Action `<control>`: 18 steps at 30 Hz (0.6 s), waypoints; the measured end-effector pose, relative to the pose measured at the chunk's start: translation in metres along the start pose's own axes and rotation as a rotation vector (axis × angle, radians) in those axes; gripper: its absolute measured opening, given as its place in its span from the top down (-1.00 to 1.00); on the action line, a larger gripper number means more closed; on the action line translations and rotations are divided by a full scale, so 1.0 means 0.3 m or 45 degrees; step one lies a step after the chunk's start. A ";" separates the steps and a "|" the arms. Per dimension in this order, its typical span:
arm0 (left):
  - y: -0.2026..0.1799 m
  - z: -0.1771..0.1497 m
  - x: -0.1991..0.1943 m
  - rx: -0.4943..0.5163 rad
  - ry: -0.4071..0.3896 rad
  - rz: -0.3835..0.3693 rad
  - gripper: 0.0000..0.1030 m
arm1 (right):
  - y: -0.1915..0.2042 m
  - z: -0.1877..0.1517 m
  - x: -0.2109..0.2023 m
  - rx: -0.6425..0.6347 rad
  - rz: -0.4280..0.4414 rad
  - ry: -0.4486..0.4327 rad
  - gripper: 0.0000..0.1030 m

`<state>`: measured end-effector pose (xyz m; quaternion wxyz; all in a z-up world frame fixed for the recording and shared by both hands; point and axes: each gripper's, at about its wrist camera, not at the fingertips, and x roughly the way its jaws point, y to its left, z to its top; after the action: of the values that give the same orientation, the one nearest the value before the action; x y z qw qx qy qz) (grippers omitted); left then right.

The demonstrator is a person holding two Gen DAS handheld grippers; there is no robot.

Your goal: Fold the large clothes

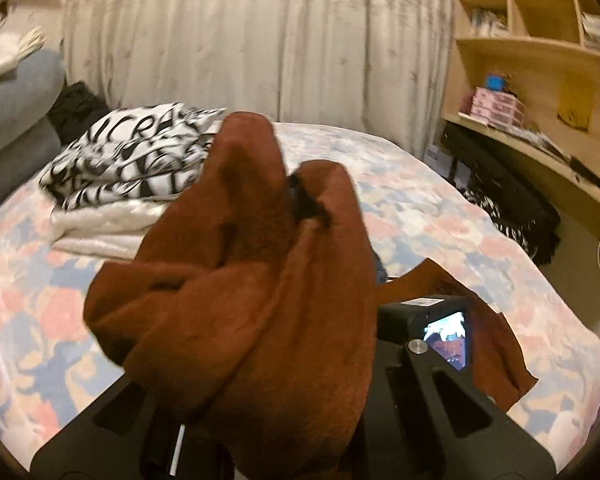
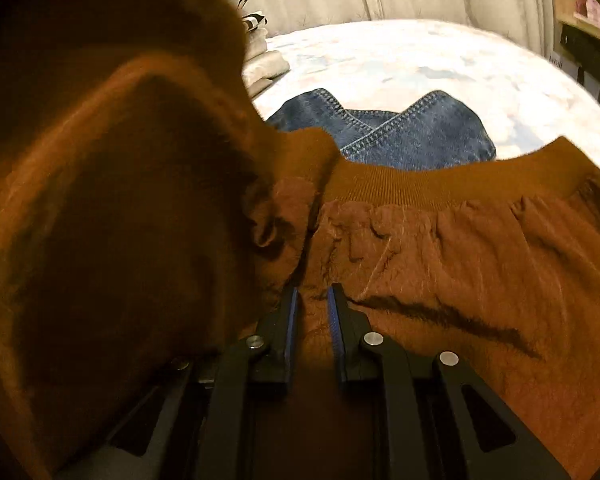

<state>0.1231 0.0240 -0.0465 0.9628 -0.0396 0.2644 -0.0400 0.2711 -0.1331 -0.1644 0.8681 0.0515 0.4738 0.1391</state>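
Right wrist view shows the right gripper (image 2: 313, 294) clenched on the brown fleece garment (image 2: 440, 248) lying over jeans (image 2: 420, 132) on the bed (image 2: 420, 56); left gripper's state is hidden, so bunched fabric could slip.

Fuzzy matt fleece (image 2: 460, 248) is showing a ribbed knit hem; stitched denim (image 2: 412, 132) at twelve o'clock; right gripper (image 2: 312, 304) looking matt black plastic.

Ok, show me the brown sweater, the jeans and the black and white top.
brown sweater (image 2: 460, 240), right wrist view, fuzzy body below the ribbed hem
jeans (image 2: 432, 132), right wrist view, stitched denim panel
black and white top (image 1: 140, 152), left wrist view, printed front
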 end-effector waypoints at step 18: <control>-0.865 -0.179 0.137 0.374 0.146 -0.204 0.86 | -0.696 -0.313 -0.656 0.626 -0.195 -0.389 0.66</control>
<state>0.1161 -0.2407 -0.0881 0.9352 0.0829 0.3062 -0.1572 0.1319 -0.3937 -0.1029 0.8988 0.2447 0.3595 -0.0553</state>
